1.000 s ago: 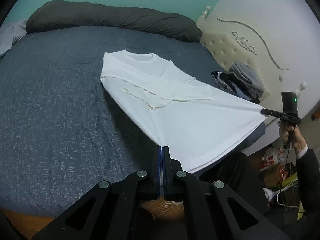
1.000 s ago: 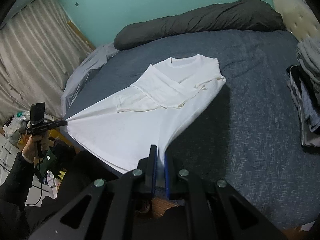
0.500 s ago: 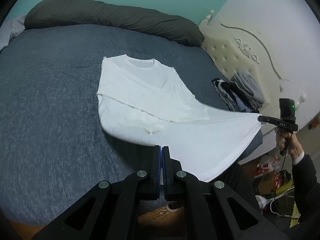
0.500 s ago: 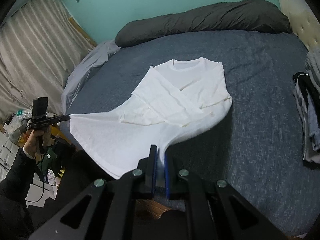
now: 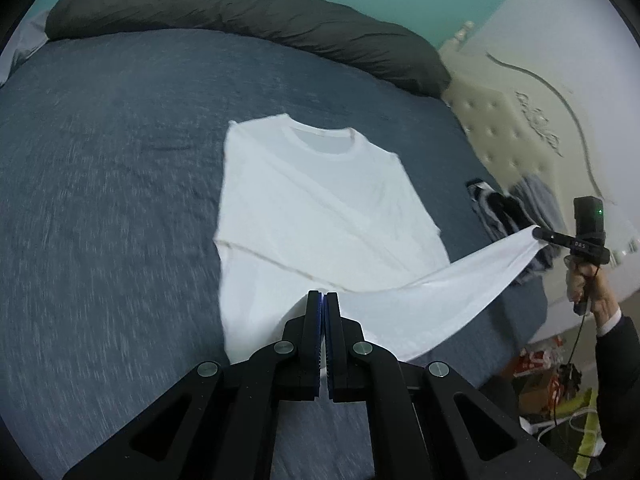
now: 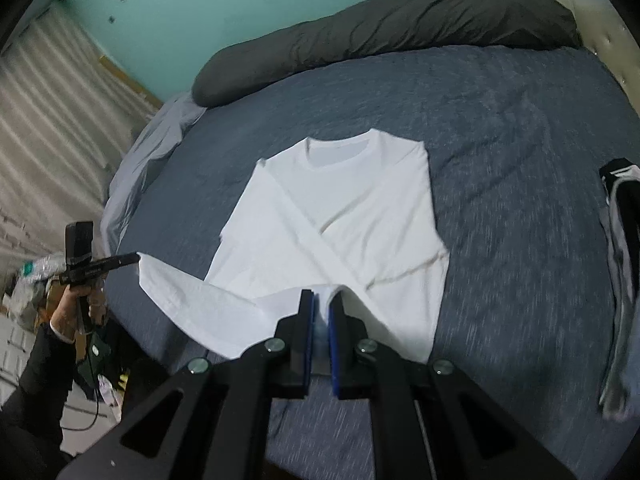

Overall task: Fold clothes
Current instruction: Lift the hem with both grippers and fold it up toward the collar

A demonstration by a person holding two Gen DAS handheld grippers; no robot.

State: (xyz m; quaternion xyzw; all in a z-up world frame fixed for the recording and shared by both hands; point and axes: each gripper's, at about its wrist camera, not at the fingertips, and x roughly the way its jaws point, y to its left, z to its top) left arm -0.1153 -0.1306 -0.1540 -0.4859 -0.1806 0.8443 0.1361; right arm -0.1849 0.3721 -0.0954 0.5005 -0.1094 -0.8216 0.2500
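Currently we hold the white T-shirt (image 5: 320, 216) by its bottom hem, one corner clamped in the left gripper (image 5: 322, 296) and the other in the right gripper (image 6: 321, 300) — both jaws closed on fabric. Its collar end lies flat on the dark blue bedspread (image 5: 100, 200), sleeves folded across the chest, hem lifted toward the collar. Beyond it lie a dark grey bolster (image 5: 240, 12), a teal wall (image 6: 200, 12) and a clothes pile (image 5: 516, 208) — beside a cream tufted headboard (image 5: 500, 128).

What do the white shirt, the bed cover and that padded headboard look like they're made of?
White shirt: soft matte knit, probably cotton; it drapes and sags between the grippers and has a ribbed collar.
Bed cover: heathered blue-grey woven or knit fabric, matte, with pale flecks.
Headboard: cream button-tufted padding with a slight sheen, maybe faux leather; hard to confirm.
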